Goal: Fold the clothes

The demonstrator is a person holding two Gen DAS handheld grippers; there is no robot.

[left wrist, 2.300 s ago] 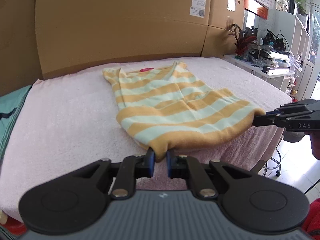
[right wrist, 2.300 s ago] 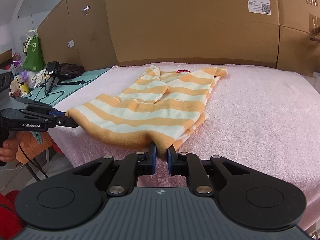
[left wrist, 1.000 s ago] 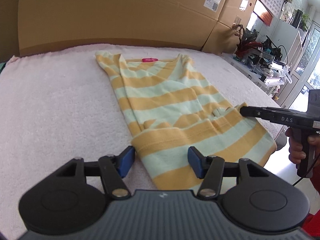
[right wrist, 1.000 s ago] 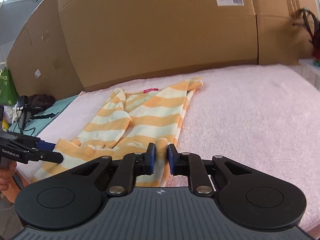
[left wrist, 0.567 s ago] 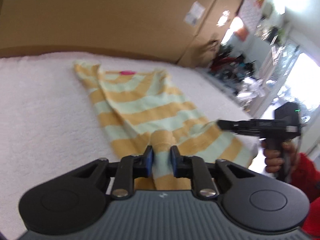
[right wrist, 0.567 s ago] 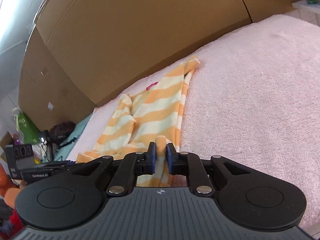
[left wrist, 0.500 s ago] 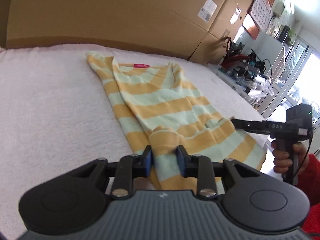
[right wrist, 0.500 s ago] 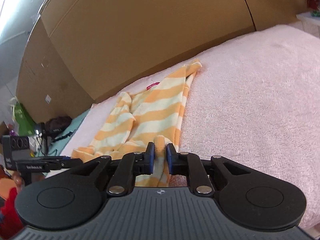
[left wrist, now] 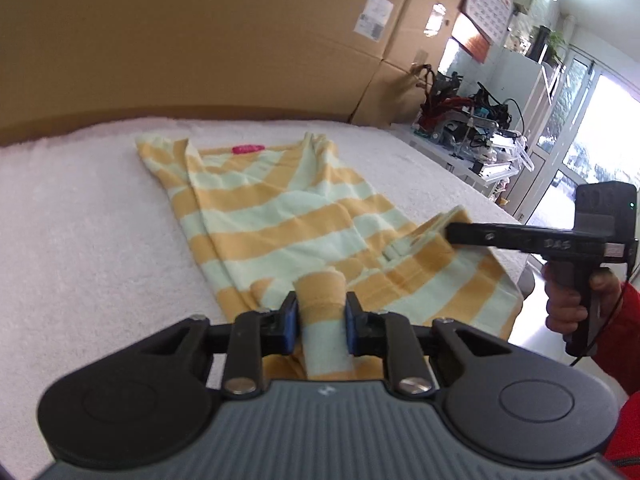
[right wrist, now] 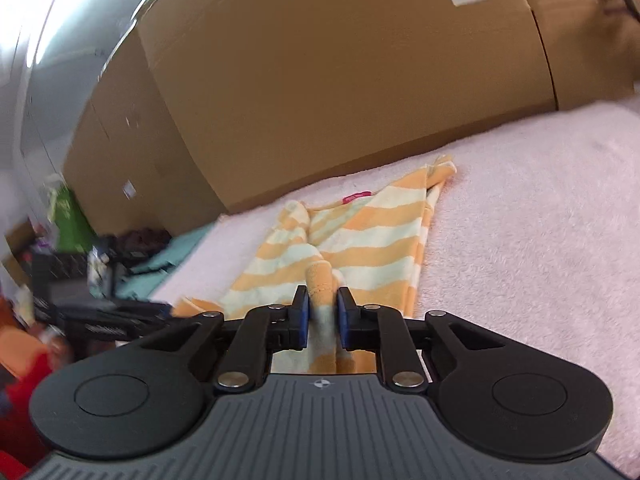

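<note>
The striped shirt [left wrist: 280, 216] lies lengthwise on the pink towel [left wrist: 80, 240] covering the table, collar and pink label [left wrist: 248, 149] at the far end by the cardboard boxes [left wrist: 200, 32], hem at the near edge. The left gripper [left wrist: 320, 320] has a bunched fold of the near hem between its blue pads, jaws closing on it, cloth squeezed into a roll that pokes up past the tips. Over on the right, the right gripper [left wrist: 452, 234] bites the shirt's right edge, a hand [left wrist: 568, 300] in a red sleeve on its handle. From the right wrist view, the right gripper [right wrist: 322, 316] is clamped on a narrow ridge of orange and pale fabric, jaws nearly together. The left gripper [right wrist: 168, 312] shows blurred at the near left.
</note>
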